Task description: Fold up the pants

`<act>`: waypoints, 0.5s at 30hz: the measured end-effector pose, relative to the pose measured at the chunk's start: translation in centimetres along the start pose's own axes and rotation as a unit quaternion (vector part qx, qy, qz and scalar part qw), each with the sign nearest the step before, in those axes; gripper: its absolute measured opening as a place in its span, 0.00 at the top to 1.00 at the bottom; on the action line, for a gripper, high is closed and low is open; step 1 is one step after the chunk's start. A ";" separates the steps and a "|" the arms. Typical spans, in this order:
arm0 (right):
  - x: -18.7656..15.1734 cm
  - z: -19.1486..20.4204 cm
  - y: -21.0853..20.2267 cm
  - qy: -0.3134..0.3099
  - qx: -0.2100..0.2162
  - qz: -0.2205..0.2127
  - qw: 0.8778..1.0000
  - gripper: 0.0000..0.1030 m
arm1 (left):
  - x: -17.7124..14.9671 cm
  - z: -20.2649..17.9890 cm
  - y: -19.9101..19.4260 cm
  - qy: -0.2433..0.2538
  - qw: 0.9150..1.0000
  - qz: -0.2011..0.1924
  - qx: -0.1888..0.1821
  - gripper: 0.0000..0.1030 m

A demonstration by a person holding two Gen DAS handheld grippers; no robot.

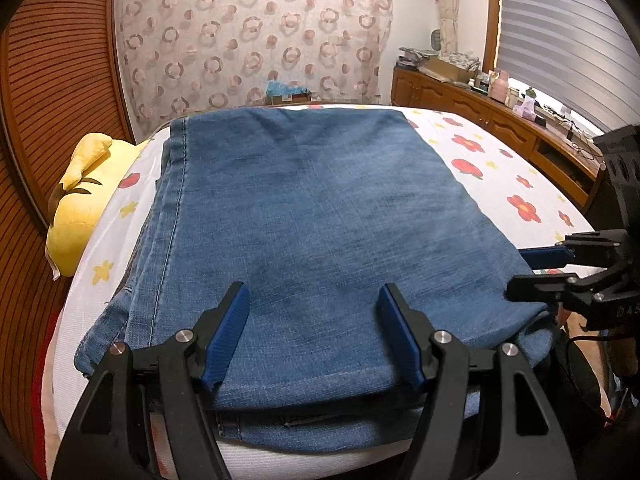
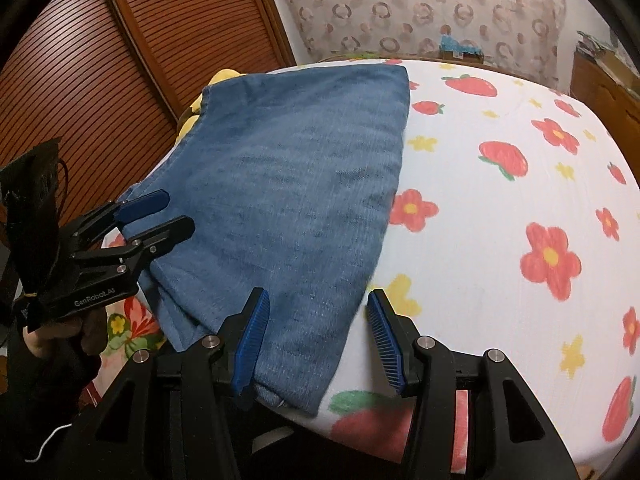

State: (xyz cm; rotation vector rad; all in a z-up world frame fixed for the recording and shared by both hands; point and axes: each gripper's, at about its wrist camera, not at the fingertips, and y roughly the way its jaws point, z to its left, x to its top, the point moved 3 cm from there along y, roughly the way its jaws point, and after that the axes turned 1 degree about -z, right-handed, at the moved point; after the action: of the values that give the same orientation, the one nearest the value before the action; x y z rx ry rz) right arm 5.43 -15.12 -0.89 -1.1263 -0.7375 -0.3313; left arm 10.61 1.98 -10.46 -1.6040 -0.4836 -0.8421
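Note:
The blue denim pants (image 1: 304, 240) lie folded in a stacked rectangle on the bed's flowered white sheet (image 1: 500, 168). My left gripper (image 1: 314, 300) is open just above the near edge of the pants, holding nothing. It also shows at the left of the right wrist view (image 2: 172, 216). My right gripper (image 2: 316, 308) is open over the near right corner of the pants (image 2: 288, 208), its left pad above the cloth and its right pad over the sheet (image 2: 500, 184). It also shows at the right edge of the left wrist view (image 1: 524, 268).
A yellow plush toy (image 1: 86, 200) lies at the left side of the bed. A slatted wooden door (image 1: 44, 92) stands to the left. A wooden sideboard (image 1: 492, 120) with clutter runs along the right wall under a window blind. A patterned curtain (image 1: 248, 40) hangs behind.

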 end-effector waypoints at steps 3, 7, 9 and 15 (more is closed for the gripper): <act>-0.1 0.2 -0.1 0.003 -0.003 -0.002 1.000 0.49 | 0.0 0.0 0.0 -0.001 1.000 0.000 0.000 0.34; -0.1 0.6 0.0 -0.002 0.011 -0.001 1.000 0.49 | 0.1 0.0 0.0 0.000 1.000 0.001 0.000 0.34; -0.1 0.7 0.1 -0.003 0.014 -0.002 1.000 0.53 | 0.1 0.0 -0.1 -0.002 1.000 0.002 -0.001 0.34; 0.0 0.6 0.2 0.002 0.016 -0.008 1.000 0.66 | -0.2 -0.1 -0.6 -0.019 1.000 0.024 -0.006 0.34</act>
State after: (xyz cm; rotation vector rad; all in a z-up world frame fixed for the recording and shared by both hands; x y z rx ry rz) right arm 5.35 -14.49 -0.90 -1.0891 -0.7471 -0.3338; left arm 10.06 2.07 -10.19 -1.6382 -0.4652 -0.7810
